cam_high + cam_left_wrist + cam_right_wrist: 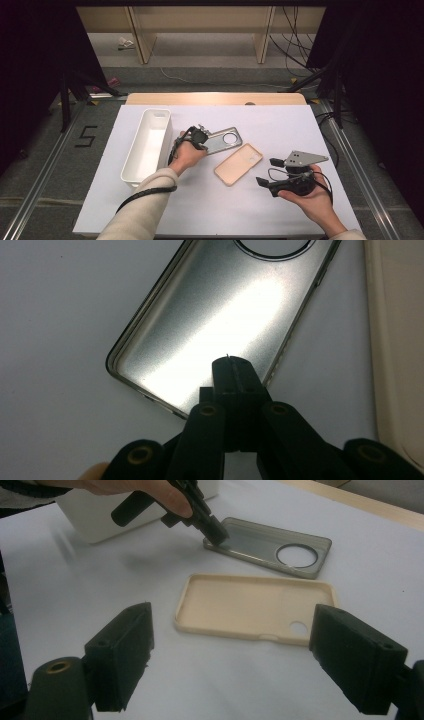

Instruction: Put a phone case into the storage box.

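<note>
While the right tool [266,172] hangs above the white desk [280,125] at about four o'clock, its jaws spread wide and empty, the beige phone case [239,163] lies open side up just beyond it toward ten o'clock. Farther on, the left tool [204,136] has its jaws pressed together over the near end of the grey phone case [226,140]; whether they pinch its rim cannot be told. At nine o'clock stands a white bin [148,145].
</note>
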A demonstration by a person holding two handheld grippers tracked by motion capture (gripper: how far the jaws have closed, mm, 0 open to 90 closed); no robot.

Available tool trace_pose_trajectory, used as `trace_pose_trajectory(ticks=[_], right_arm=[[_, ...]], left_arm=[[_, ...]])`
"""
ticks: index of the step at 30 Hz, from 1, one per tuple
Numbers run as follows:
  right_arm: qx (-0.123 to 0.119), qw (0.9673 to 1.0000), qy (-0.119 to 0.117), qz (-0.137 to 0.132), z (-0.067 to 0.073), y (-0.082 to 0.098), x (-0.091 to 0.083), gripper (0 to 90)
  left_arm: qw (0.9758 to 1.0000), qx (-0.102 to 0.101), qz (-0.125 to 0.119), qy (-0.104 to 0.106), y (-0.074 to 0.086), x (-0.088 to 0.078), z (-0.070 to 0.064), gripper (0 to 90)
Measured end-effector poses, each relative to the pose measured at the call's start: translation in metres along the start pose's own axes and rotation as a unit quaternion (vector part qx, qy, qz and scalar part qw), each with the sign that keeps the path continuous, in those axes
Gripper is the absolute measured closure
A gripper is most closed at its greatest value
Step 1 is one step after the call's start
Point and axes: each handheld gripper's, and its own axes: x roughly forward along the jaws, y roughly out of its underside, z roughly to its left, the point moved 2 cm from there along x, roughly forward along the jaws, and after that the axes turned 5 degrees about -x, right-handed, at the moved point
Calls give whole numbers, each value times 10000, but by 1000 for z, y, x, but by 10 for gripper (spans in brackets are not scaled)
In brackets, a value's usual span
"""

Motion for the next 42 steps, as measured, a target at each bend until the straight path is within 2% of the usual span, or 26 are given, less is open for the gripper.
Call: trace_pose_trajectory(ticks=[9,20,31,42], right_arm=[[1,10000,10,3,0,0,0,189],[1,10000,29,-6,0,0,0,189],[-4,10000,33,-5,0,0,0,189],[-5,10000,33,-8,0,0,0,190]], left_arm=[[9999,-130,36,78,3,-2,-1,899],[9992,-286,30,272,8,-5,-15,899],[9990,-331,4,315,8,-4,-21,898],[9990,-267,6,357,7,-3,-25,898]])
